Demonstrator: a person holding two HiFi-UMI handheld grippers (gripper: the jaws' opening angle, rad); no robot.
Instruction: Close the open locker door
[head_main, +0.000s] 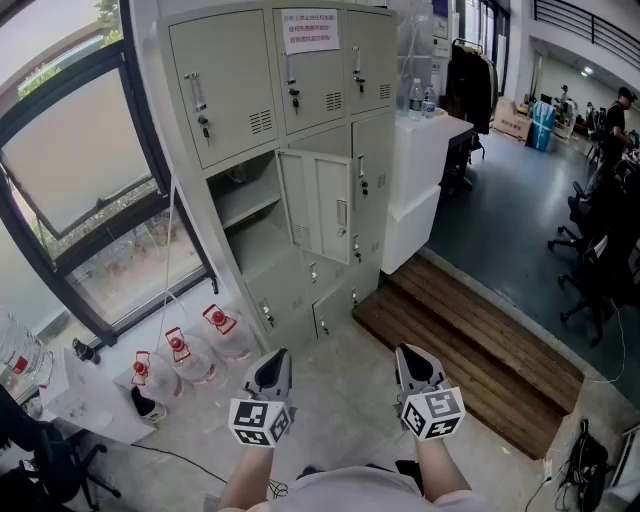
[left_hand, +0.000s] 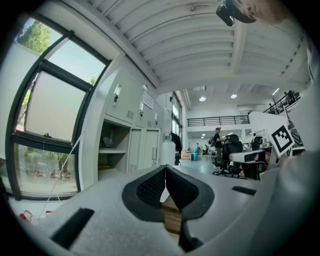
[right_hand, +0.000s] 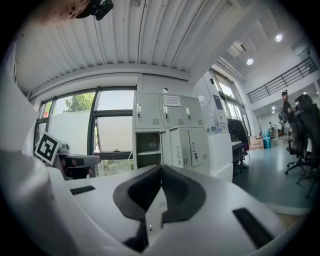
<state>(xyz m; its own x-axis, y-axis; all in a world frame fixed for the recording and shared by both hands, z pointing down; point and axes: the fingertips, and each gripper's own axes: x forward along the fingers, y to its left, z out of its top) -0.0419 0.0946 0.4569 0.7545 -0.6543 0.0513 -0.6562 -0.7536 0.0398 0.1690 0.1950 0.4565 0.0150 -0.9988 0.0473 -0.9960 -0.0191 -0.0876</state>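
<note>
**Locker bank and both grippers, seen from your head and along each gripper.**

- A tall grey locker bank (head_main: 300, 100) stands ahead of you, beside a large dark-framed window (head_main: 80, 170).
- To the right of the lockers, a wooden step (head_main: 470, 350) runs along the floor.
- In the middle row, the left compartment (head_main: 245, 200) is uncovered and shows a shelf inside.
- The locker door (head_main: 320, 205) stands swung out just right of that opening, not yet shut.
- Three water jugs (head_main: 195, 360) with red caps sit on the floor below the window.
- You hold the left gripper (head_main: 272, 368) and the right gripper (head_main: 412, 365) low and side by side, well apart from the lockers.
- The left gripper's fingers (left_hand: 150, 187) meet at their tips, with nothing between them.
- The right gripper's fingers (right_hand: 175, 192) are likewise pressed together and empty.
- Neither gripper touches the door.
</note>
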